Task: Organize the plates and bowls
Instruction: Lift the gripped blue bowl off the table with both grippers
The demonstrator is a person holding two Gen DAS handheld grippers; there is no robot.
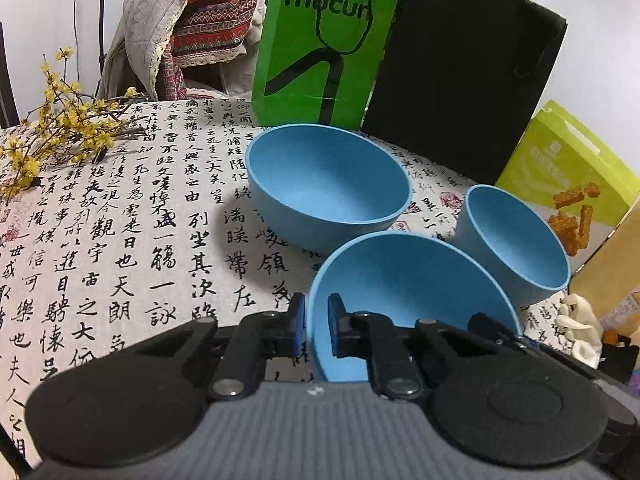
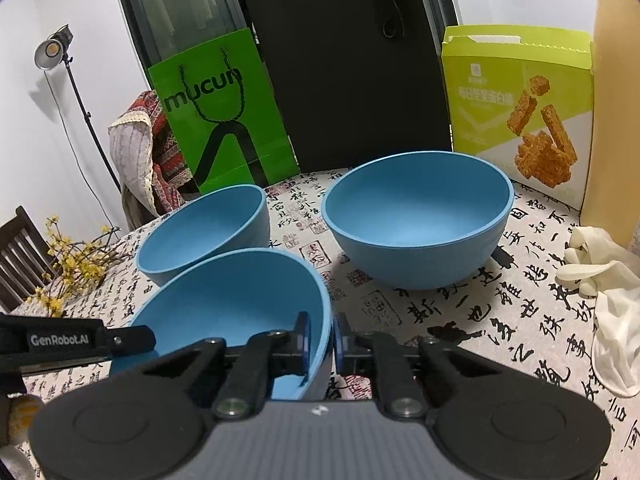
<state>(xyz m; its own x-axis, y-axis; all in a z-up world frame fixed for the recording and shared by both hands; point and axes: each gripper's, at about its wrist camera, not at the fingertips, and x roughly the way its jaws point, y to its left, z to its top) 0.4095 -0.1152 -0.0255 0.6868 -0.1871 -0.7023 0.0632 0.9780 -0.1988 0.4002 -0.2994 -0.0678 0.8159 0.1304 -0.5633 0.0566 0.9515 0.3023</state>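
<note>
Three blue bowls stand on a table under a calligraphy-print cloth [image 1: 120,240]. The nearest bowl [image 1: 412,292] [image 2: 236,308] is held at two sides. My left gripper [image 1: 317,320] is shut on its left rim, one pad inside the wall and one outside. On the opposite rim my right gripper [image 2: 321,336] is shut the same way. A second bowl [image 1: 328,184] [image 2: 204,232] stands just behind the held one. The third bowl [image 1: 516,240] [image 2: 416,216] stands apart to the right. The left gripper's body [image 2: 80,340] shows at the left edge of the right wrist view.
At the back stand a green paper bag [image 1: 328,48], a black bag [image 1: 468,80] and a green snack box [image 2: 516,108]. A branch with yellow flowers [image 1: 60,128] lies far left. White gloves [image 2: 604,280] lie at the right. A cloth-draped chair [image 1: 180,28] is behind the table.
</note>
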